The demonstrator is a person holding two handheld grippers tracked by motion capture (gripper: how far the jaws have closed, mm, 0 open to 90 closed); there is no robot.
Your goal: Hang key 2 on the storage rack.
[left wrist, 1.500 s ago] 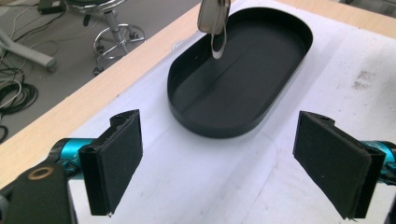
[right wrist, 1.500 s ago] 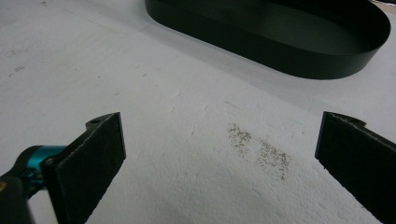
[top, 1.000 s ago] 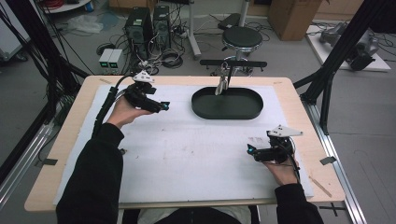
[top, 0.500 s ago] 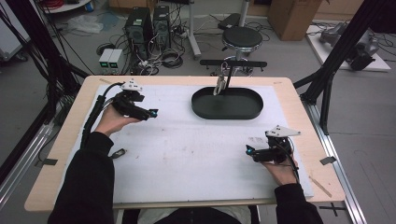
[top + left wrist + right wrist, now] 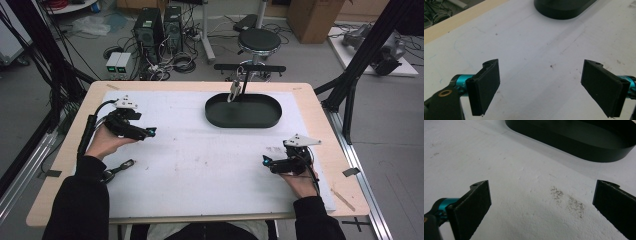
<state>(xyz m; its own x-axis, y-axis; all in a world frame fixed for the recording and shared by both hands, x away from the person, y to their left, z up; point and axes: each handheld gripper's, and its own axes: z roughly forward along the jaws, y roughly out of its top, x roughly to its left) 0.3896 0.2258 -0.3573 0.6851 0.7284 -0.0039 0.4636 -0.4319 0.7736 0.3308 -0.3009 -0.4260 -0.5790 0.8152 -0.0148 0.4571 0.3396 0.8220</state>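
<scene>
1. the left gripper (image 5: 150, 132) is hovering over the left part of the bench (image 5: 320, 125), held in the person's left hand (image 5: 102, 142); its fingers (image 5: 485, 87) are standing wide apart with nothing between them.
2. the right gripper (image 5: 266, 161) is sitting low over the right part of the white mat (image 5: 200, 160), held in the right hand (image 5: 300, 182); its fingers (image 5: 471, 207) are also spread wide and holding nothing.
3. a black oval tray (image 5: 243, 111) is lying at the far middle of the mat, well apart from both grippers; in the left gripper view it (image 5: 564, 8) is showing at the top, and in the right gripper view its wall (image 5: 574, 143) is crossing the top.
4. a small metal clip-like thing (image 5: 234, 91) is standing at the tray's far rim; what it is, i cannot tell.
5. a small dark object (image 5: 120, 167) is lying on the mat just beside the left sleeve (image 5: 80, 200).
6. a smudge of dark specks (image 5: 569, 201) is marking the mat between the right fingers.
7. beyond the bench, a round stool (image 5: 257, 40), computer cases (image 5: 160, 25) and loose cables (image 5: 175, 62) are sitting on the floor.
</scene>
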